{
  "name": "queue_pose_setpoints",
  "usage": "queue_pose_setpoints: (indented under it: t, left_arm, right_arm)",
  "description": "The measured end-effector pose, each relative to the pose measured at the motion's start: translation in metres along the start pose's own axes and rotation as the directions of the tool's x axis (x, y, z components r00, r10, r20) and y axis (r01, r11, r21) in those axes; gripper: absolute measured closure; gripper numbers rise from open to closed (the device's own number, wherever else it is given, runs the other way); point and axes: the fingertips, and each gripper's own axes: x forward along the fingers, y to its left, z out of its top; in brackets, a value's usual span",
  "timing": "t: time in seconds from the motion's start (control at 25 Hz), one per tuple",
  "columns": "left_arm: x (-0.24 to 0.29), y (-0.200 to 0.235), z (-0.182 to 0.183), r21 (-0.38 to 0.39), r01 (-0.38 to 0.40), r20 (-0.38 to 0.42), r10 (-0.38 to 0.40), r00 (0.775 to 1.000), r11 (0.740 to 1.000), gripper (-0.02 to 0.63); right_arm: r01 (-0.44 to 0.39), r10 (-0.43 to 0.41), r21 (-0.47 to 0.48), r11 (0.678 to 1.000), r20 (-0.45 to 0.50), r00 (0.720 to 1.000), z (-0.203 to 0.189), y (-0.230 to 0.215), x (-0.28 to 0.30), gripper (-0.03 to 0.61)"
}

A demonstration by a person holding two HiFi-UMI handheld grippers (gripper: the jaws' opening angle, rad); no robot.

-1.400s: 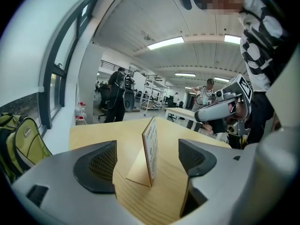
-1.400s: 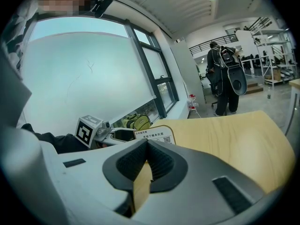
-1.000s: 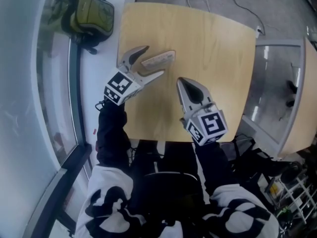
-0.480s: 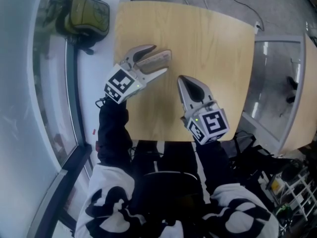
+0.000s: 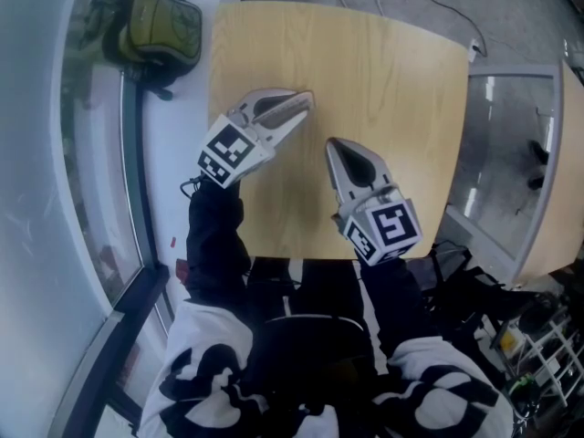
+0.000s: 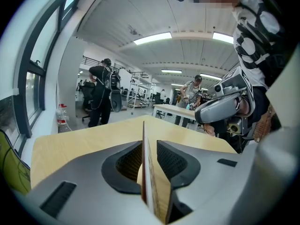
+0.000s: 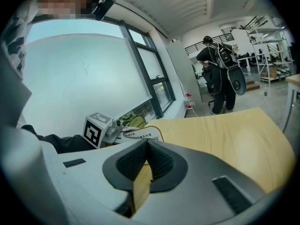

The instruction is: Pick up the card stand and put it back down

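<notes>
The left gripper (image 5: 301,101) is closing down narrow on the card stand (image 6: 151,186), which sits edge-on between its pads at the left side of the table (image 5: 392,71). The pads catch only a thin panel, so the stand can pivot or slip free on the lift, above all if they bite off-centre. How much of it reaches past the tips is hard to tell. If it's set down tilted, it may topple or slide toward the table's left edge. The right gripper (image 5: 336,146) is closed and empty, well apart, and offers no catch.
</notes>
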Motion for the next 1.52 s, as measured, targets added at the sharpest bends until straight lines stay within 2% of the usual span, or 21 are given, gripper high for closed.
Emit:
queue_pose_setpoints:
  t: [0.2,0.4,0.8,0.96,1.36,1.52]
  left_arm:
    - [-0.002,-0.001,0.006,-0.003,-0.002,0.015,0.002,1.000,1.000,0.571]
    - [-0.004,-0.004,0.005,0.002,0.005,0.005,-0.005,1.000,1.000,0.594]
    - [-0.008,-0.015,0.017,-0.010,0.025,-0.007,-0.025,1.000,1.000,0.595]
    - [-0.016,-0.013,0.018,-0.046,0.019,-0.029,-0.020,0.999,0.999,0.595]
    - [-0.039,-0.002,0.045,-0.124,-0.072,-0.050,0.066,0.997,0.990,0.595]
    - [-0.051,0.001,0.053,-0.158,-0.142,-0.064,0.133,0.989,0.977,0.595]
  right_arm:
    - [-0.009,0.009,0.004,1.000,0.007,1.000,0.002,0.003,-0.003,0.563]
    - [-0.014,0.014,0.014,1.000,0.025,1.000,0.006,0.006,-0.007,0.563]
    - [-0.045,0.044,0.031,0.999,0.050,0.998,0.016,0.018,-0.016,0.563]
    - [-0.046,0.044,0.035,0.998,0.070,0.997,0.022,0.023,-0.021,0.563]
    - [-0.060,0.050,0.069,0.996,0.132,0.990,0.047,0.040,-0.034,0.563]
    - [-0.064,0.052,0.074,0.995,0.159,0.986,0.054,0.050,-0.043,0.563]
